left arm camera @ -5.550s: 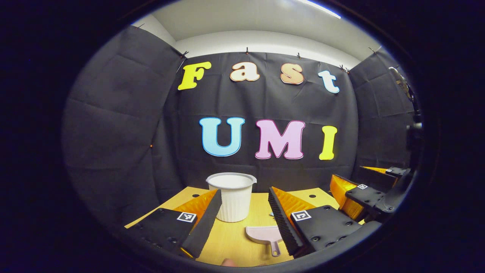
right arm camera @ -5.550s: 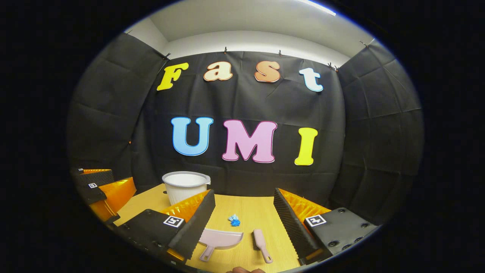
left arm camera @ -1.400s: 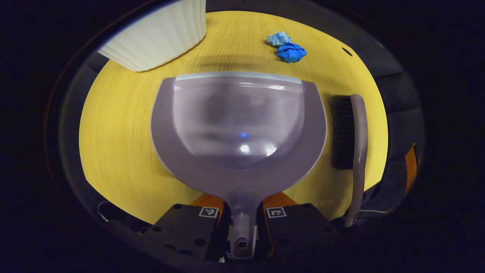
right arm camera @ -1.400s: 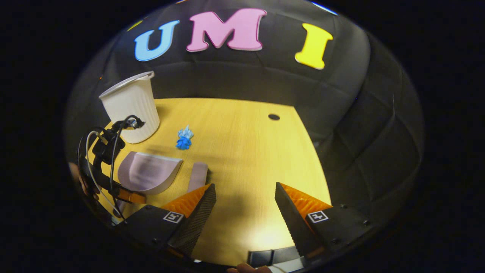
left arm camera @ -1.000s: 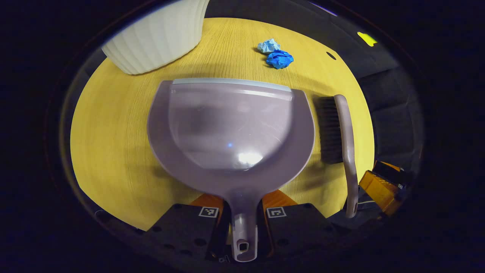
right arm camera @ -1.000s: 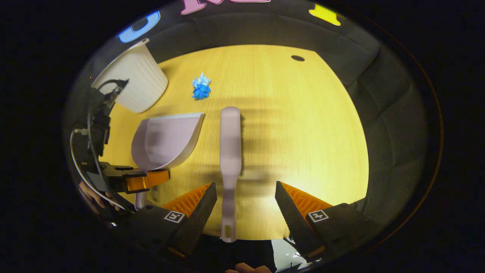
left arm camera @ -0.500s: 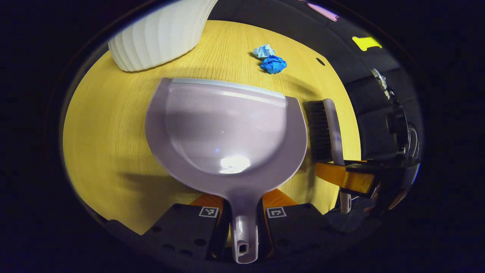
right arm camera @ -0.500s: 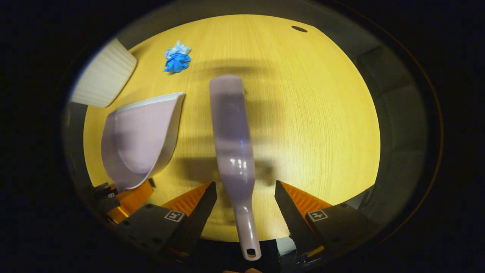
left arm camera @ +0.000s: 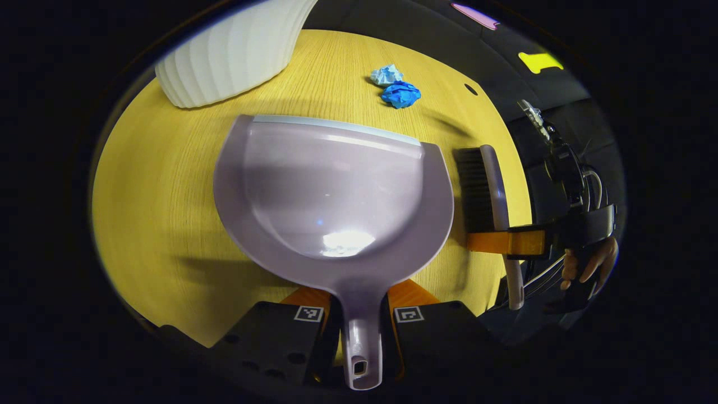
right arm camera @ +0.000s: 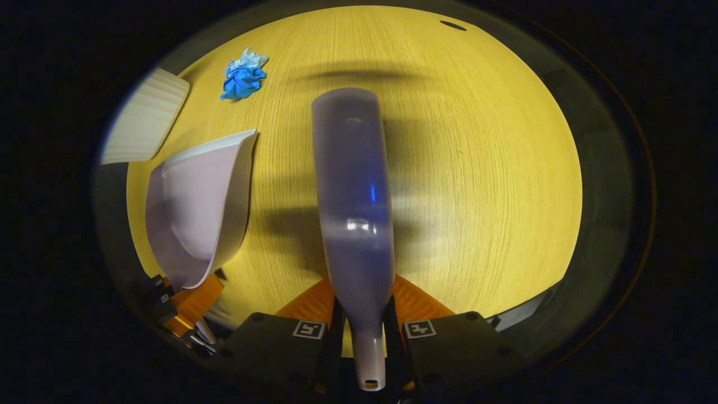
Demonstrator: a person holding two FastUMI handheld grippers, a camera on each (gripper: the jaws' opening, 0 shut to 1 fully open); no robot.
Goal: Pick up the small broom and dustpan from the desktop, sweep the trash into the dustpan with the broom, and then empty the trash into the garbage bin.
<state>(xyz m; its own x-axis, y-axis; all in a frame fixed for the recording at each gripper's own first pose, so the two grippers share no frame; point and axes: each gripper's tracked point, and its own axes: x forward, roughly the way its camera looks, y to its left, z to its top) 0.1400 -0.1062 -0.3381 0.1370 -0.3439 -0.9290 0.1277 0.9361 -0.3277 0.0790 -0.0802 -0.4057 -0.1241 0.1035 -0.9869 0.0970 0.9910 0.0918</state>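
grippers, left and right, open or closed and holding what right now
Left gripper: closed on the dustpan handle.
Right gripper: closed on the broom handle.

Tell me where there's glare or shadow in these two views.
Left gripper view: a bright glare spot low in the dustpan, whose shadow falls on the desk to its left. Right gripper view: small highlights on the broom back, with soft shadows across the desk either side.

Light from above, moderately bright. Glare spot on dustpan (left arm camera: 336, 191) bowl and broom (right arm camera: 353, 191) back. Soft shadows across tabletop (right arm camera: 477, 168). Strong fisheye bending at edges; rims dim. Bin (left arm camera: 235, 50) slightly blurred.
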